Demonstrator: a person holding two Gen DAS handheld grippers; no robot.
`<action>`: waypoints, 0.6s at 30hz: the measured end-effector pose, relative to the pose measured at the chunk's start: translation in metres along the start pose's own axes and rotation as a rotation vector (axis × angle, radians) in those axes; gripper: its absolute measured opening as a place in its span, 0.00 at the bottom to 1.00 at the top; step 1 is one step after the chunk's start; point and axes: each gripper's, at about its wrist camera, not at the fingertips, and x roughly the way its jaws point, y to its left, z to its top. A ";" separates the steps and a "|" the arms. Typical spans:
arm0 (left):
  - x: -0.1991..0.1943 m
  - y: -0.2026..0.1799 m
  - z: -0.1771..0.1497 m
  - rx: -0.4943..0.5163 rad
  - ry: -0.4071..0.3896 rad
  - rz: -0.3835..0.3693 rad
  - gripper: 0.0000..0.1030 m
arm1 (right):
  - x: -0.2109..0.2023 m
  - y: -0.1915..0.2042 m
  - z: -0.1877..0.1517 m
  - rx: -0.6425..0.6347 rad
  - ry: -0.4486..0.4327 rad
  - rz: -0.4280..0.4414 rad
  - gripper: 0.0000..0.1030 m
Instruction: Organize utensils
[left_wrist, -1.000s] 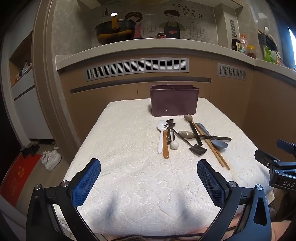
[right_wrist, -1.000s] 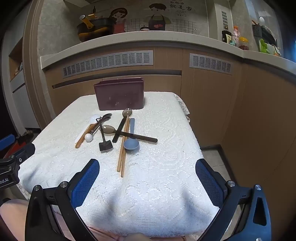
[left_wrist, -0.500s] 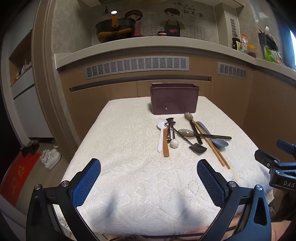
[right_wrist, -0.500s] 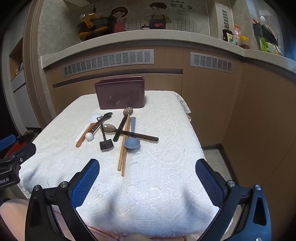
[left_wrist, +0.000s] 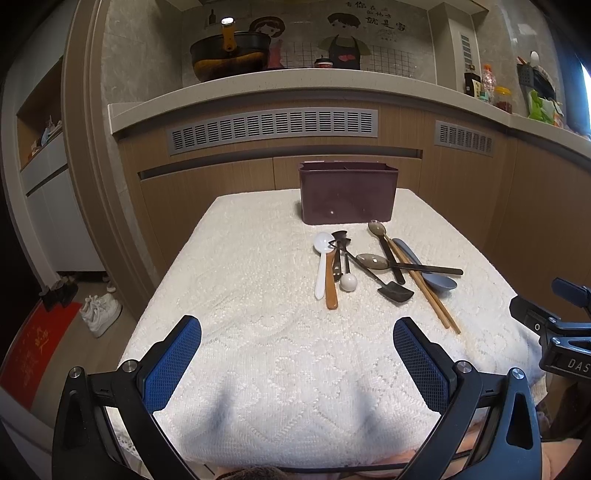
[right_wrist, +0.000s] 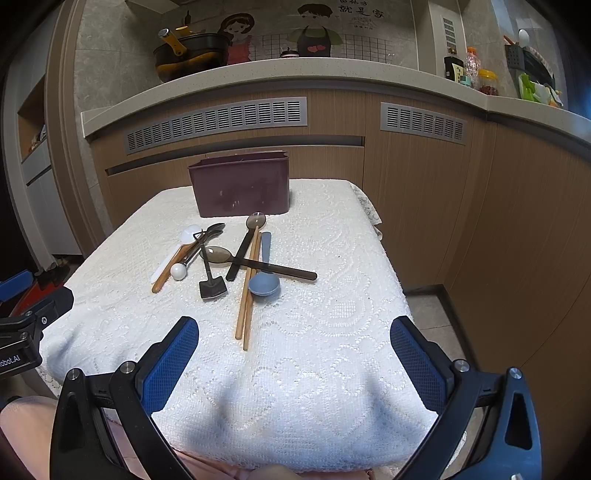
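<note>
Both the left gripper (left_wrist: 297, 354) and right gripper (right_wrist: 293, 354) hung wide open and empty, well short of the maroon caddy (right_wrist: 240, 184). The chopsticks (right_wrist: 248, 291) lay nearest, in front of it. Probably light, stiff, slippery, so pinch mid-shaft.

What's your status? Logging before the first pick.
Left gripper open, right gripper open, both empty. Utensils piled loose on cloth, chopsticks nearest. Maroon holder behind pile, nothing blocking.
</note>
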 end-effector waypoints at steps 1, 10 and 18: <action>0.000 0.001 0.001 -0.001 0.001 0.000 1.00 | 0.000 0.000 0.000 0.000 0.000 0.000 1.00; 0.000 0.001 0.002 0.000 0.004 -0.001 1.00 | 0.000 -0.001 0.000 0.001 0.001 0.001 1.00; 0.000 0.002 0.002 0.000 0.005 -0.001 1.00 | 0.000 0.000 0.000 0.001 0.000 0.000 1.00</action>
